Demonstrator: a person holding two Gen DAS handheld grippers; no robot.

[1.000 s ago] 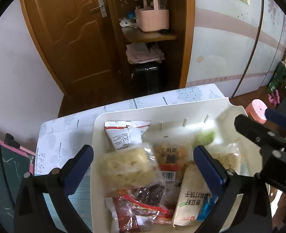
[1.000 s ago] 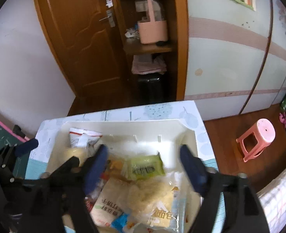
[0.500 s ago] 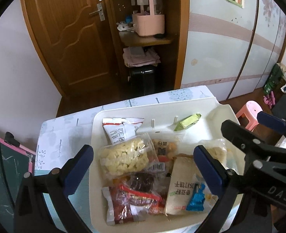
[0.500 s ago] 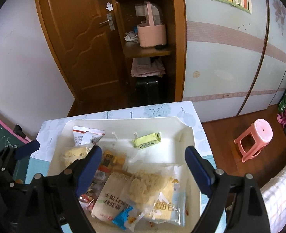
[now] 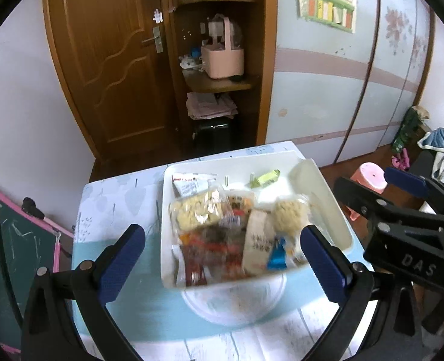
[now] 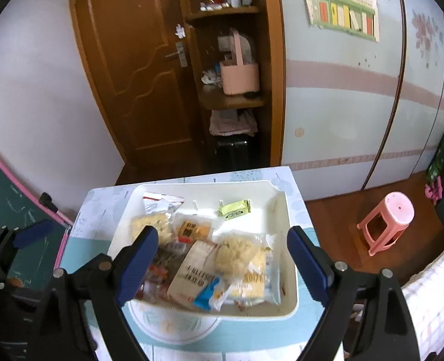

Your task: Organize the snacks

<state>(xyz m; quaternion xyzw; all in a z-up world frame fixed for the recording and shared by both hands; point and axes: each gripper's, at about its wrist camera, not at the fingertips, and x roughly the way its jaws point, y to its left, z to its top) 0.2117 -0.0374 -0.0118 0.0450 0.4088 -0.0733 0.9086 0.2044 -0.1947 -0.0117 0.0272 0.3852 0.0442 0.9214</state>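
We see the white tray (image 6: 291,225) on the table (image 6: 101,207), snack packets (image 6: 209,258) piled at its near end, one green packet (image 6: 234,209) alone by the far wall. Left gripper (image 5: 222,255) and right gripper (image 6: 222,258) both hover above the tray, jaws released wide, nothing gripped. A pink stool (image 6: 387,219) stands on the floor to the right.
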